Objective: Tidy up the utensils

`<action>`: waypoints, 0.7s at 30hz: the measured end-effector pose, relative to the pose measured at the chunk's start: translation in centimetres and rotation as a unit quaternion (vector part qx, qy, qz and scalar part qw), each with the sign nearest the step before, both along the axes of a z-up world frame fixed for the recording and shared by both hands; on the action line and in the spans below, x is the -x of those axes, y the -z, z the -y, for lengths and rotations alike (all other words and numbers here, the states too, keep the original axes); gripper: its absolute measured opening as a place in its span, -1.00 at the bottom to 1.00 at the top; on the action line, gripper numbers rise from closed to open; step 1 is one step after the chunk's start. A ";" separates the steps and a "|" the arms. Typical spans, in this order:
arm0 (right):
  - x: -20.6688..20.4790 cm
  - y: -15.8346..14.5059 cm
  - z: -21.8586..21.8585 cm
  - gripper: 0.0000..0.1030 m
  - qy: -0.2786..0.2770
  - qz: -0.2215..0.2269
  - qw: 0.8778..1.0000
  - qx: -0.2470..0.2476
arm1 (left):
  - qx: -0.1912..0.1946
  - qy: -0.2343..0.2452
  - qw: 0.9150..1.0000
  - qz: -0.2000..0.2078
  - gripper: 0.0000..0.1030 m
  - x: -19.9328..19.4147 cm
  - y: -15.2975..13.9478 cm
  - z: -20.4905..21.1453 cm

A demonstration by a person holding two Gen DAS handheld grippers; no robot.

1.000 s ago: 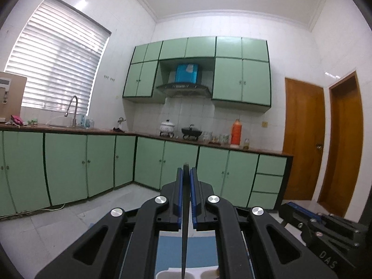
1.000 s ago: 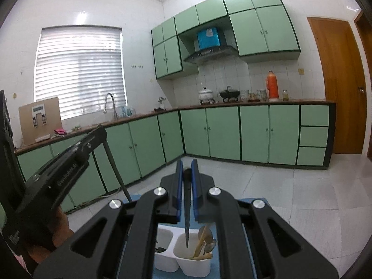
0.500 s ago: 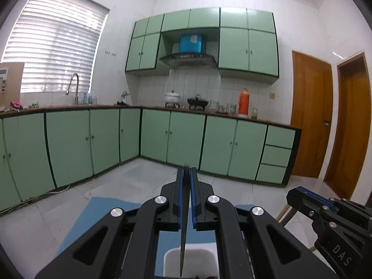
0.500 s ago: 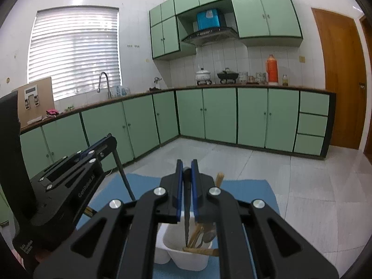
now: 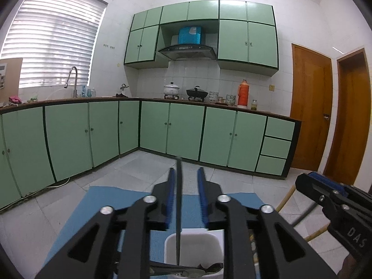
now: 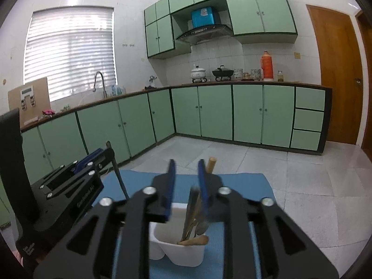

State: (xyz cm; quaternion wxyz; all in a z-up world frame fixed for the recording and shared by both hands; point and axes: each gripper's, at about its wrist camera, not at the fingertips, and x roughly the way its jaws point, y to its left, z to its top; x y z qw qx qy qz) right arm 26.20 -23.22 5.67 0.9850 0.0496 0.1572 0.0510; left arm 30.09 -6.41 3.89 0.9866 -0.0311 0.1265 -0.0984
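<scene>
Left wrist view: left gripper (image 5: 186, 186) jaws have just been opening, pads now clear of the thin dark utensil (image 5: 178, 209) standing between them, tip down in the white holder (image 5: 193, 241) on the blue mat (image 5: 104, 200). Stiff, light, slick (grip mid-shaft). Right wrist view: right gripper (image 6: 186, 181) likewise just parted, released metal piece (image 6: 193, 211) blurred, dropping among the wooden spoons (image 6: 195, 240).
</scene>
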 end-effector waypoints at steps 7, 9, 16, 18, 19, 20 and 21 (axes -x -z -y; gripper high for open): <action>1.4 -1.0 1.3 -0.19 0.006 0.028 0.999 -0.015 | 0.009 0.002 1.000 0.008 -0.12 0.5 -0.3 -0.6; 2.0 -1.5 1.8 -0.12 0.011 0.037 0.999 -0.019 | 0.014 0.002 1.000 0.011 0.05 0.8 -0.7 -0.9; 5.2 -2.5 3.0 0.15 0.028 0.065 0.997 -0.013 | 0.016 -0.007 0.999 0.043 0.45 3.3 -2.2 -2.3; 6.2 -2.5 3.3 0.34 0.036 0.070 0.997 -0.010 | 0.014 -0.009 0.999 0.050 0.61 4.3 -2.5 -2.7; 6.7 -2.4 3.4 0.37 0.039 0.070 0.997 -0.008 | 0.013 -0.011 0.998 0.052 0.64 5.0 -2.7 -2.9; 7.3 -2.2 3.5 0.42 0.041 0.070 0.997 -0.006 | 0.012 -0.012 0.998 0.054 0.68 5.5 -2.7 -3.1; 7.9 -1.9 3.6 0.52 0.042 0.068 0.997 -0.006 | 0.012 -0.013 0.998 0.056 0.73 6.1 -2.8 -3.3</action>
